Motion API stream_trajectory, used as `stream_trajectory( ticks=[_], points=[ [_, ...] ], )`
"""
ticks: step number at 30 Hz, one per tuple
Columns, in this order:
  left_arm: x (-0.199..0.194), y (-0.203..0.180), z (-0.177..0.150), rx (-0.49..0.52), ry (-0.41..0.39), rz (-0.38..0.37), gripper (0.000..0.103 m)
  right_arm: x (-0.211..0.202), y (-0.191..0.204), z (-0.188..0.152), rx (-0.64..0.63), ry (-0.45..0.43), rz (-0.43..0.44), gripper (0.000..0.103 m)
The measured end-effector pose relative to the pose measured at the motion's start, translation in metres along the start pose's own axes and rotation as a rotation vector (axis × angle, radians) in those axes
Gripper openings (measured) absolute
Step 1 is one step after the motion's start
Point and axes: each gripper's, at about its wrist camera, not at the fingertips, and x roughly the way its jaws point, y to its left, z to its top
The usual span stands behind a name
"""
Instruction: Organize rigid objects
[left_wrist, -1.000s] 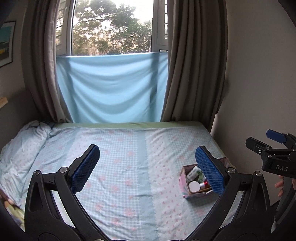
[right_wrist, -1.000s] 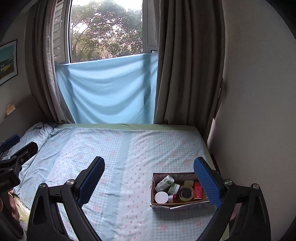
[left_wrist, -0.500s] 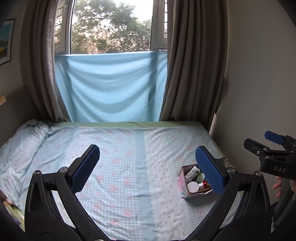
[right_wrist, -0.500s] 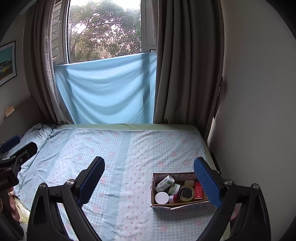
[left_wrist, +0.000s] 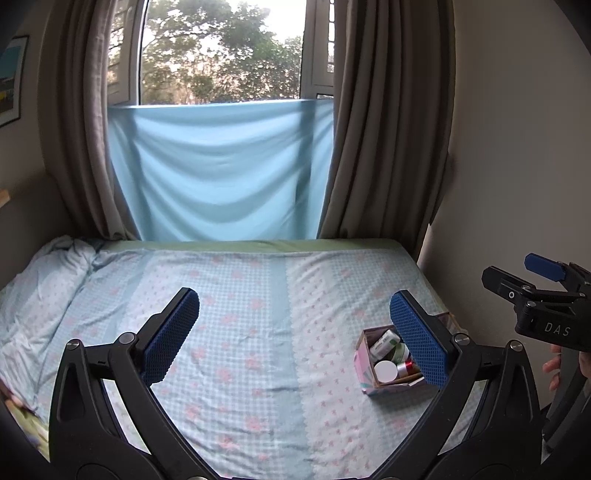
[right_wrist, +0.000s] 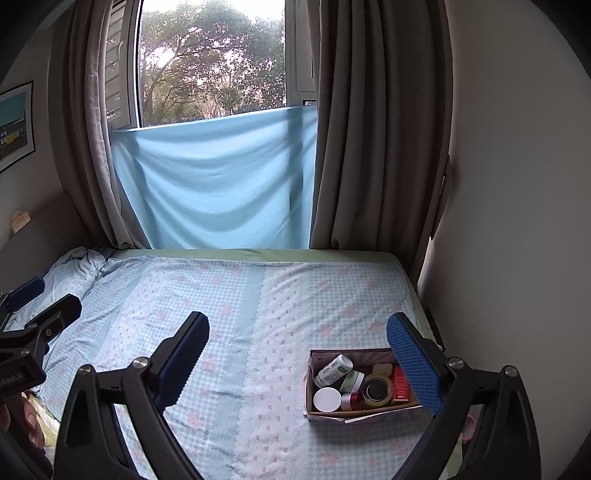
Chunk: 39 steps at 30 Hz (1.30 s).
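A small open cardboard box (right_wrist: 309, 376) sits on the bed near its right edge; it also shows in the left wrist view (left_wrist: 364, 365). It holds a white-and-green bottle (right_wrist: 333, 369), a white-lidded jar (right_wrist: 327, 399), a roll of tape (right_wrist: 377, 389), a red box (right_wrist: 400, 384) and other small containers. My left gripper (left_wrist: 293, 339) is open and empty, held above the bed left of the box. My right gripper (right_wrist: 297, 363) is open and empty, above the bed with the box behind its right finger.
The bed (right_wrist: 258, 314) has a light blue checked sheet with pink flowers. A crumpled blanket (left_wrist: 40, 280) lies at the far left. A wall (right_wrist: 517, 221) runs along the bed's right side. Curtains and a blue cloth (left_wrist: 221, 170) hang at the window behind.
Both views have shifted only slightly; the left gripper has drifted a little, so the box sits marginally lower and more left in its view. Both grippers stay open.
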Motion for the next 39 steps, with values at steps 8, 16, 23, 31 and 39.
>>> stream_trajectory(
  ticks=[8, 16, 23, 31, 39],
  points=[
    [0.001, 0.003, 0.001, -0.002, 0.001, 0.002, 0.103, 0.004, 0.002, 0.002, 0.001, -0.002, 0.005, 0.096],
    [0.003, 0.003, 0.003, -0.001, -0.001, 0.001, 0.103, 0.006, 0.002, 0.003, 0.004, -0.004, 0.008, 0.096],
    [0.005, -0.001, 0.002, 0.011, -0.006, 0.009, 0.103, 0.006, 0.001, 0.003, 0.005, -0.008, 0.005, 0.096],
    [0.004, -0.004, 0.001, 0.011, -0.023, 0.011, 0.103, 0.004, 0.000, 0.002, 0.010, -0.018, -0.004, 0.096],
    [-0.003, -0.015, -0.002, 0.053, -0.082, 0.058, 0.103, 0.004, 0.000, 0.002, 0.009, -0.021, -0.005, 0.096]
  ],
)
